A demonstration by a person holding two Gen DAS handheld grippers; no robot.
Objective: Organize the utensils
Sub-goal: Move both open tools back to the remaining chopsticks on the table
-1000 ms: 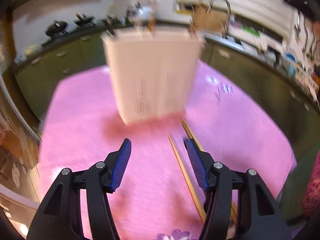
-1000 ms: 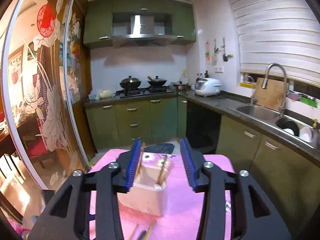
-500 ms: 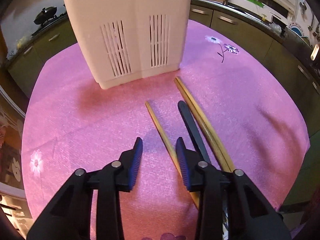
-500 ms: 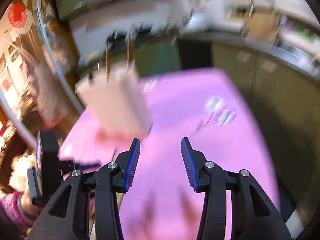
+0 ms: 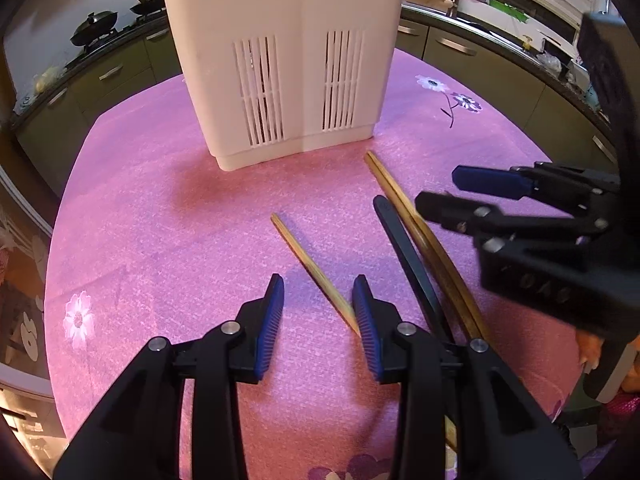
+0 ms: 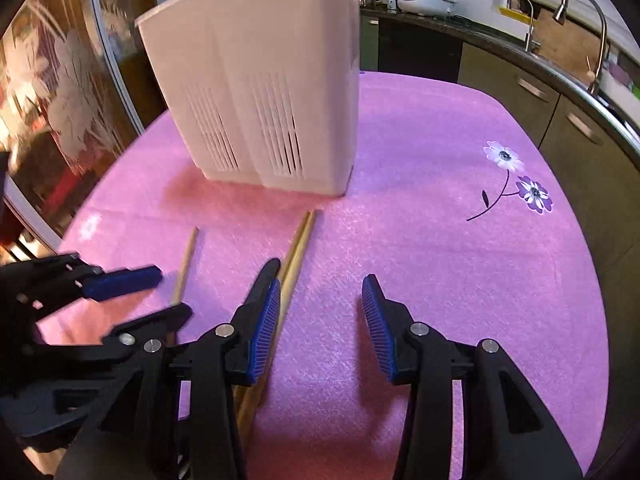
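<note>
A white slotted utensil holder [image 5: 280,60] [image 6: 272,92] stands upright at the back of the pink tablecloth. In front of it lie a single wooden chopstick [image 5: 316,272] [image 6: 186,264], a black utensil handle [image 5: 404,248] and a pair of wooden chopsticks [image 5: 416,224] [image 6: 300,240]. My left gripper [image 5: 318,284] [image 6: 172,294] is low over the single chopstick. Its near end lies between the partly open jaws, close to the right pad, and is not pinched. My right gripper [image 6: 322,280] [image 5: 440,190] is open over bare cloth, with the chopstick pair just beside its left finger.
The pink tablecloth [image 6: 440,240] carries a printed flower [image 6: 516,176] on the right. Green kitchen cabinets and a sink with a tap [image 6: 584,20] curve around the far side. A glass door with a flower pattern [image 6: 80,92] stands to the left.
My left gripper's jaws narrowed and it sank toward the single chopstick. My right gripper tipped down from facing the kitchen, dropped to the table and now shows in the left wrist view.
</note>
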